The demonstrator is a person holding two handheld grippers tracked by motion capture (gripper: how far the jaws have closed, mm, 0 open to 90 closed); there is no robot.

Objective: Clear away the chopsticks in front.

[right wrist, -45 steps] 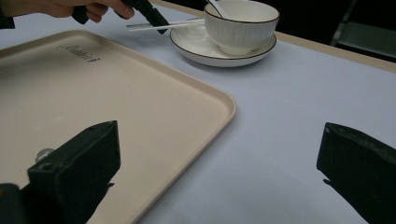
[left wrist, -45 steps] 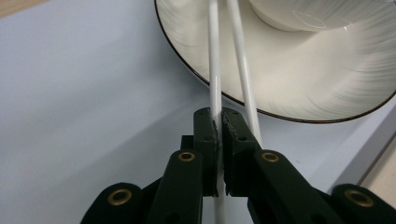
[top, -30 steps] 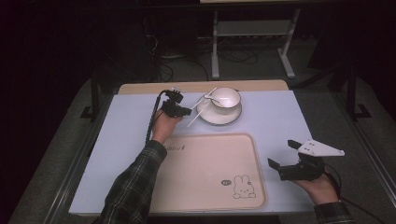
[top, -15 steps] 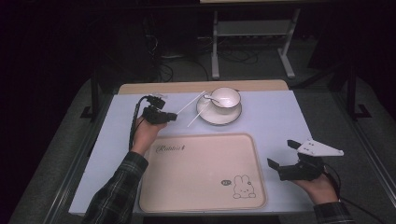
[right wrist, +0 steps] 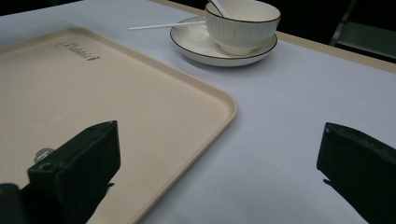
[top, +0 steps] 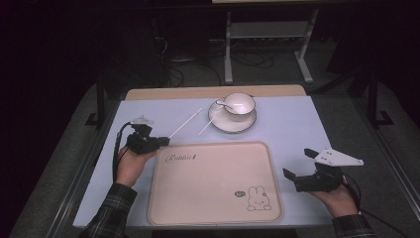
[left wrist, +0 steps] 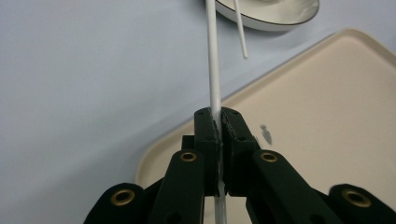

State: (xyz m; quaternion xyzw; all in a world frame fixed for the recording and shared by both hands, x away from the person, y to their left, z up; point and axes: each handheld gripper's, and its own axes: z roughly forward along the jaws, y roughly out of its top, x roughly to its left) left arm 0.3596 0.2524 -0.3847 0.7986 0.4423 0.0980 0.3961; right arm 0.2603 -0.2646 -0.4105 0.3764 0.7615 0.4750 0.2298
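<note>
My left gripper (top: pixel 163 141) is shut on a thin white chopstick (top: pixel 185 122), just left of the beige rabbit tray (top: pixel 213 183). In the left gripper view the chopstick (left wrist: pixel 213 60) runs up out of the pressed-together jaws of the gripper (left wrist: pixel 220 122). A second chopstick (top: pixel 210 121) leans on the saucer (top: pixel 232 124), which carries a white cup (top: pixel 239 105) with a spoon in it. My right gripper (top: pixel 297 162) stands open right of the tray, nothing between its jaws. In its own view the gripper (right wrist: pixel 217 135) faces the cup (right wrist: pixel 240 23) and the tray (right wrist: pixel 116 102).
A pale blue mat (top: pixel 297 124) covers the table, with a wooden strip (top: pixel 213 92) along the far edge. Dark floor and a metal stand (top: pixel 267 34) lie beyond. A cable trails from the left gripper over the mat's left side.
My left hand has drawn back to the left, away from the saucer, carrying one chopstick with it. The right hand has stayed put.
</note>
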